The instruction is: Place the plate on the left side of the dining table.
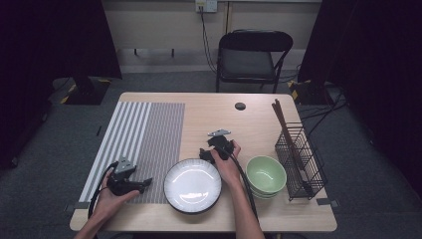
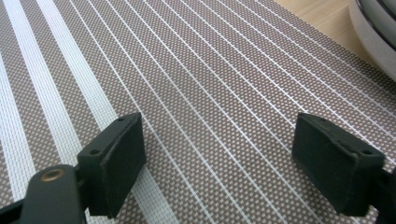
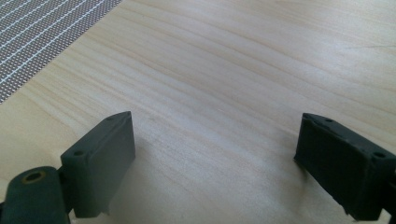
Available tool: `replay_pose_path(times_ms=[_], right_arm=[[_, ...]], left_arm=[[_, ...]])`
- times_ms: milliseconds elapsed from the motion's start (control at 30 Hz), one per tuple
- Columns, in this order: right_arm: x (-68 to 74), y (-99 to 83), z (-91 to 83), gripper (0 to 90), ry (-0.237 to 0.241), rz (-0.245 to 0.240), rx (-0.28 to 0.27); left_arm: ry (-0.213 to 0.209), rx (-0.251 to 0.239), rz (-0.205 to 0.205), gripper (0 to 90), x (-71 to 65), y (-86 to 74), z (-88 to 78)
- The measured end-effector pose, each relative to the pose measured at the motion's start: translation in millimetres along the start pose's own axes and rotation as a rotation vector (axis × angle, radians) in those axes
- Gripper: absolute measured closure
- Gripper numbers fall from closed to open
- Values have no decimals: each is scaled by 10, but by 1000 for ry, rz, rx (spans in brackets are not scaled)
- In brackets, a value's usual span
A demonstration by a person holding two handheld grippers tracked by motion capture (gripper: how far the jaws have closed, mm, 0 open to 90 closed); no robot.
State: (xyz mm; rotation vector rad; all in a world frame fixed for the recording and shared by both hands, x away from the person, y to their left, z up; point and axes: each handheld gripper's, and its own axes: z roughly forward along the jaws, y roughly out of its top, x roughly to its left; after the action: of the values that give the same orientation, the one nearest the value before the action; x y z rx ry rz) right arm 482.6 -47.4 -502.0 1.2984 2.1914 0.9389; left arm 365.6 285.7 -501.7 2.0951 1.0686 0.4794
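Glazed white ceramic with a dark rim made up the plate [image 1: 192,185], which in the high view lay at the near edge of the wooden table [image 1: 259,124], between the two grippers. The left gripper [image 1: 145,183] rested on the striped placemat [image 1: 144,139], its tips aimed at the plate's left rim, close but apart from it. The right gripper [image 1: 204,154] sat just beyond the plate's far rim, with the pale green bowl [image 1: 266,174] to its right and a black wire basket [image 1: 301,162] holding chopsticks [image 1: 283,129] farther off.

In the left gripper view the jaws stood wide with nothing between them, over woven, dotted mat fabric. The plate's thick, smooth rim [image 2: 373,37] curved well ahead of the right-hand pad.

In the right gripper view the jaws were likewise spread and empty, over bare pale wood grain, with a corner of the mat [image 3: 42,32] ahead of the left-hand pad.

The plate was probably stiff, moderately heavy, breakable and slick under rubber pads. Being shallow and flat on the table, it would best be taken by pinching its raised rim, one pad above and one beneath.
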Motion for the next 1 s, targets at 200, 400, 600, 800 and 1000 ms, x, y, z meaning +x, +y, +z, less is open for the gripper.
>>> replay_pose_path(times_ms=[200,400,600,800,1000], right_arm=[[0,1,1,110,-1,-1,0],[1,0,0,111,-1,0,0],[6,12,-5,129,-4,-1,8],[19,74,-12,208,-15,-11,22],[14,128,-91,224,13,-3,17]], left_arm=[[-14,14,17,167,18,8,-9],[-19,22,21,170,20,17,-12],[-23,42,38,187,22,34,-33],[-33,51,37,220,25,59,-42],[-98,42,13,254,4,119,-71]])
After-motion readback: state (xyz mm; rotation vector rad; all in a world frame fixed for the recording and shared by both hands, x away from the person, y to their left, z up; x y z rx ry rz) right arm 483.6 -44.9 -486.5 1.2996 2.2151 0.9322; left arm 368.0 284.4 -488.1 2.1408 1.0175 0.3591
